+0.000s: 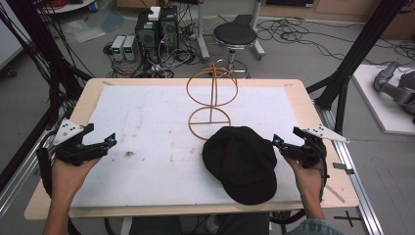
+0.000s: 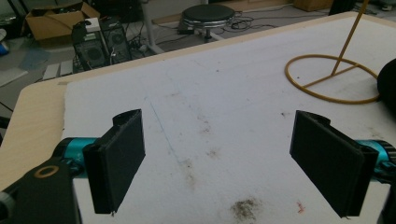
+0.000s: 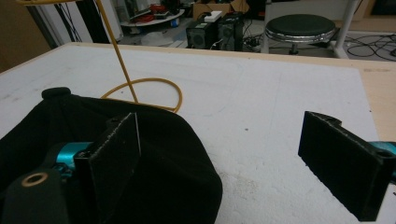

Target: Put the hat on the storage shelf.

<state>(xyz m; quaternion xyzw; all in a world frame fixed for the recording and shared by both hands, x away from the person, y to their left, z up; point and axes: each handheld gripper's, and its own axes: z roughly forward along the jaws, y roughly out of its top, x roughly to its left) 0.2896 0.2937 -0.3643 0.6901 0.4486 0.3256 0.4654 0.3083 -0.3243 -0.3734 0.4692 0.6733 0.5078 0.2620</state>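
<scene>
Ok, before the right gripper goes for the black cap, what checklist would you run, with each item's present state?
1. Right gripper jaws open: ok.
2. Left gripper jaws open, nothing between them: ok.
3. Black cap lies flat on the white mat, free of both grippers: ok.
4. Right gripper beside the cap's edge, not yet touching: ok.
5. Yellow wire stand upright behind the cap: ok.
6. Cap apart from the stand's base ring: cannot tell.
</scene>
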